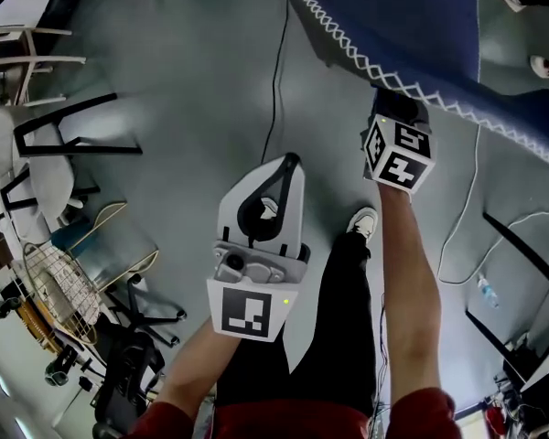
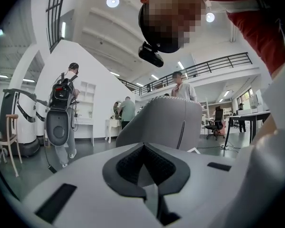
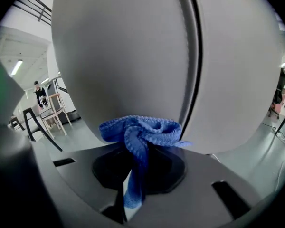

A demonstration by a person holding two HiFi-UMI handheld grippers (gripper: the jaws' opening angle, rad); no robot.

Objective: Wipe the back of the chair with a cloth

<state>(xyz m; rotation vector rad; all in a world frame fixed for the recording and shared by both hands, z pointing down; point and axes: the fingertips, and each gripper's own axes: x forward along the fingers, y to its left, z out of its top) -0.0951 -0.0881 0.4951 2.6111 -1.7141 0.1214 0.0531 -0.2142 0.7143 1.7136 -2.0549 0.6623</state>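
Observation:
The chair fills the right gripper view as a smooth grey back [image 3: 128,56] with a dark seam [image 3: 194,61] running down it. A crumpled blue cloth [image 3: 142,132] is pinched in my right gripper [image 3: 135,153] and sits against the lower part of that back. In the head view the chair's blue seat [image 1: 412,16] with white stitching is at the top, and the right gripper [image 1: 398,122] reaches under its edge, tips hidden. My left gripper [image 1: 288,165] hangs lower left, apart from the chair, shut and holding nothing. Its own view shows the grey chair back [image 2: 166,122] ahead.
A black cable [image 1: 276,80] runs over the grey floor. Black chair frames [image 1: 64,135] and a wire basket [image 1: 59,282] crowd the left. My leg and shoe [image 1: 361,222] stand between the grippers. People [image 2: 64,108], a wooden chair [image 2: 7,137] and desks [image 2: 247,115] lie beyond.

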